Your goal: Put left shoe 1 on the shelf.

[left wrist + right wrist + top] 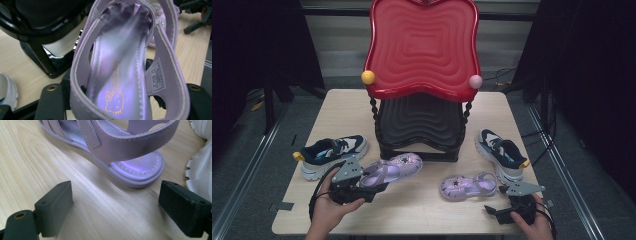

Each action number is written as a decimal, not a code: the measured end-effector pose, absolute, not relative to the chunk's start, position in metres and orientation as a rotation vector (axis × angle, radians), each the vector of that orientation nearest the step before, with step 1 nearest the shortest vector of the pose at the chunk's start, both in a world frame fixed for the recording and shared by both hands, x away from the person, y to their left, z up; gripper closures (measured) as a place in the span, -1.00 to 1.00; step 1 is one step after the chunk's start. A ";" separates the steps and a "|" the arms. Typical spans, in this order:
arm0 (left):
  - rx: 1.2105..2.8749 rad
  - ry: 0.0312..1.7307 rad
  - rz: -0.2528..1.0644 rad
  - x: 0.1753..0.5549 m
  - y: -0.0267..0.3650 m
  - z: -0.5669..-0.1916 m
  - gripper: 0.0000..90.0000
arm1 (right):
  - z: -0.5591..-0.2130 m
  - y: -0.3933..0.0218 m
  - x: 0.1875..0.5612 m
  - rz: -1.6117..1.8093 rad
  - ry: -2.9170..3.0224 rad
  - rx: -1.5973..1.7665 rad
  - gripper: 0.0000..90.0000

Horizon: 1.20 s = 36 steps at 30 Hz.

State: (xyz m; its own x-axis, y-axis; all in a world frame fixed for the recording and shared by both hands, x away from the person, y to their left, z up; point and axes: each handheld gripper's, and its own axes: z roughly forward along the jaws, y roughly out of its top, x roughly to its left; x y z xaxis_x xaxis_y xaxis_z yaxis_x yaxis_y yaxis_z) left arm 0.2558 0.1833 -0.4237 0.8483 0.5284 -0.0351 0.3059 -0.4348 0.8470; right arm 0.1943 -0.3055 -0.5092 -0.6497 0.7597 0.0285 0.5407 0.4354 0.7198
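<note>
well, the biggest thing is the two-tier stand (422,50), red tray on top, black tray under it, filling the upper middle of the high view at the far side of the wooden table (422,210). a yellow ball (368,77) and a pink ball (475,81) sit at the red tray's front corners.

next come two navy and white sneakers: one (332,152) at middle left, the other (502,152) at middle right of that view.

then the lilac sandals. the first sandal (394,169) is just below centre, tilted in front of the stand's black base, heel end between the jaws of the left gripper (373,187), which grips it across the heel strap. in the left gripper view the sandal (120,75) runs up the middle of the frame, a cartoon cat print on its insole, black jaws pressed at either side.

the second sandal (468,186) lies flat on the table at lower right of centre, beside the right sneaker. the right gripper (492,209) is at the bottom right corner, jaws spread wide with nothing between them; in the right gripper view that sandal's heel (135,167) is just beyond the jaws, not touched.
</note>
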 end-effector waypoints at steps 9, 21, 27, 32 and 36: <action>2.008 0.680 0.357 0.261 0.178 -0.410 -0.20 | -0.509 -0.305 0.194 1.036 2.392 1.121 -0.74; 1.965 0.803 0.471 0.269 0.164 -0.407 -0.20 | -0.509 -0.305 0.194 1.035 2.392 1.120 -0.75; 1.945 0.840 0.514 0.276 0.156 -0.410 -0.20 | -0.509 -0.305 0.194 1.035 2.392 1.120 -0.75; 1.910 0.883 0.543 0.280 0.151 -0.411 -0.20 | -0.509 -0.305 0.194 1.035 2.392 1.120 -0.75; 1.896 0.905 0.576 0.284 0.146 -0.410 -0.20 | -0.509 -0.305 0.194 1.035 2.392 1.120 -0.75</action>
